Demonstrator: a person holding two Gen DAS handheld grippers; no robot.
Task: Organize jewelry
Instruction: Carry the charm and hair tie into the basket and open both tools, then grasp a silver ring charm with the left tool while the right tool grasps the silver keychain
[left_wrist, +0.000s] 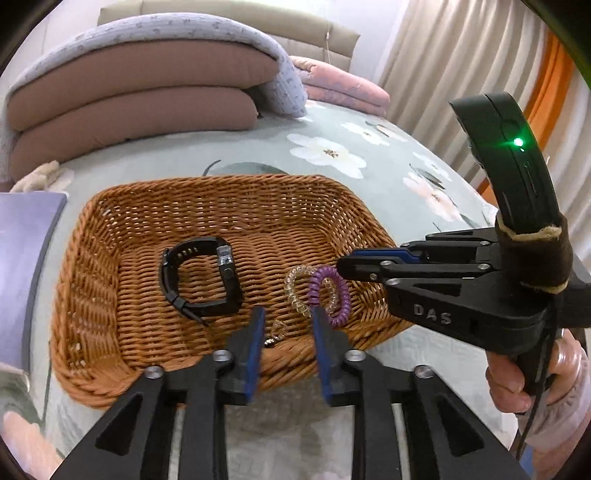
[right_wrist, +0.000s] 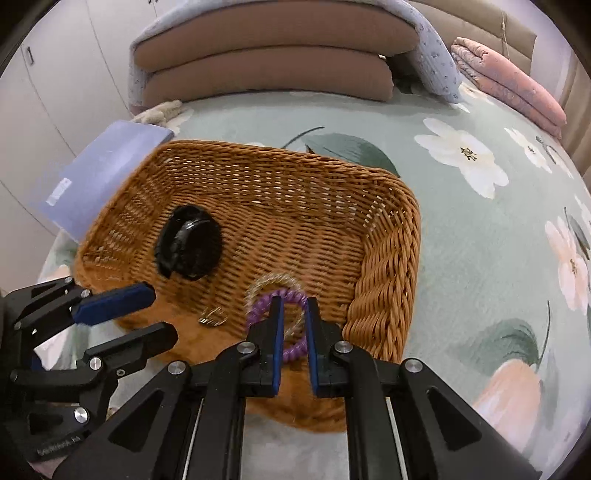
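Floral bedspread (right_wrist: 461, 236) carries my wicker basket (left_wrist: 207, 206); purple coil bracelet (left_wrist: 334, 295) lies inside; right tool (right_wrist: 293, 306) narrow above it, left tool (left_wrist: 288, 317) wider, both empty; I'd pinch one strand

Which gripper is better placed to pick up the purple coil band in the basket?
Right. The right gripper already has its open fingers either side of the purple coil band in the basket. The left gripper, also open, points nearer the small metal trinket.
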